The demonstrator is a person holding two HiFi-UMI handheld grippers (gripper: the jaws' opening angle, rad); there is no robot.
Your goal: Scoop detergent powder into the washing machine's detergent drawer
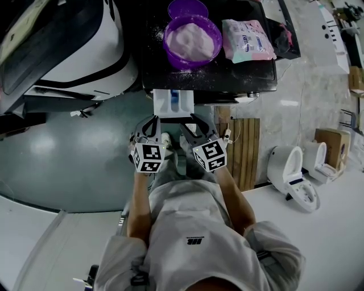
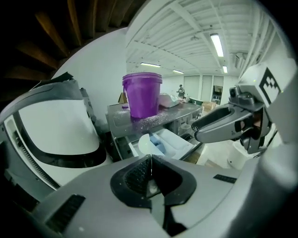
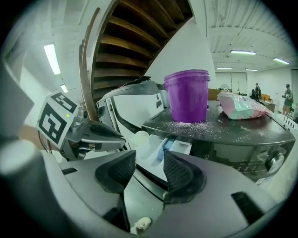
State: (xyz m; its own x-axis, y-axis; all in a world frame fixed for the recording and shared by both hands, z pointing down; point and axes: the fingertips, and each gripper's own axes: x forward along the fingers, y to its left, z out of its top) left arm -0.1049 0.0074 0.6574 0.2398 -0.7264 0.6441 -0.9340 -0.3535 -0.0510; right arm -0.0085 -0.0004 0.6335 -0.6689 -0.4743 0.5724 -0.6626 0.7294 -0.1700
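Note:
A purple bucket (image 1: 192, 41) of pale detergent powder stands on the dark washing machine top (image 1: 261, 74), with its lid (image 1: 187, 8) behind it. The white detergent drawer (image 1: 173, 103) is pulled out below, showing a blue compartment (image 3: 165, 146). My left gripper (image 1: 153, 120) is shut on the thin handle of a white scoop (image 2: 148, 143), whose round cup hangs over the drawer (image 2: 174, 142). My right gripper (image 1: 190, 118) stands open beside it, nothing between its pads (image 3: 150, 160). Both sit just in front of the drawer.
A pink and teal bag (image 1: 247, 40) lies right of the bucket. Spilled powder (image 3: 209, 126) dusts the machine top. A large white rounded machine (image 1: 74, 45) fills the left. A wooden slat panel (image 1: 244, 150) and white toilets (image 1: 293, 170) are at right.

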